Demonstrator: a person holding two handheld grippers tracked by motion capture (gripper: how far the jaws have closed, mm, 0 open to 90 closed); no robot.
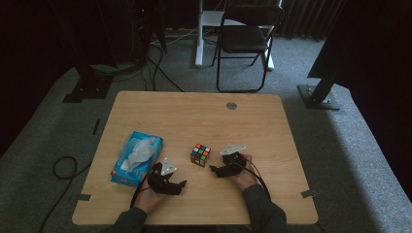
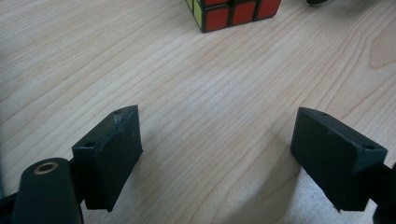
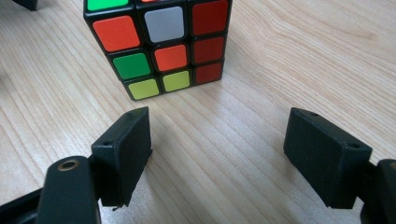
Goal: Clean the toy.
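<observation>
We hold the right hand-held gripper (image 1: 212, 169) low over the desk (image 1: 252, 121) with its jaws spread wide and nothing between them, and in the right gripper view the puzzle cube (image 3: 161, 44) sits just ahead of them, apart from both pads and a little toward the left jaw. The left hand-held gripper (image 1: 183, 184) is likewise spread and empty, lying nearer our edge of the desk, with the cube farther off at the top of its view (image 2: 233, 11). In the high view the cube (image 1: 200, 155) stands flat on the wood between the two tools, closer to the right one. The likeliest slip, we judge, is an off-centre approach: since the cube sits toward one jaw, that pad could meet a corner first and push or spin the cube across the smooth wood instead of trapping it. Closing on the rounded tile edges rather than on flat faces could also let a layer twist, or let the cube squirt out. A shove to the left would send it toward the tissue pack (image 1: 136, 158), which lies well apart near the desk's left side. Otherwise we have bare wood all around, wide open toward the far edge and the right, and only the near edge under our forearms is close.
</observation>
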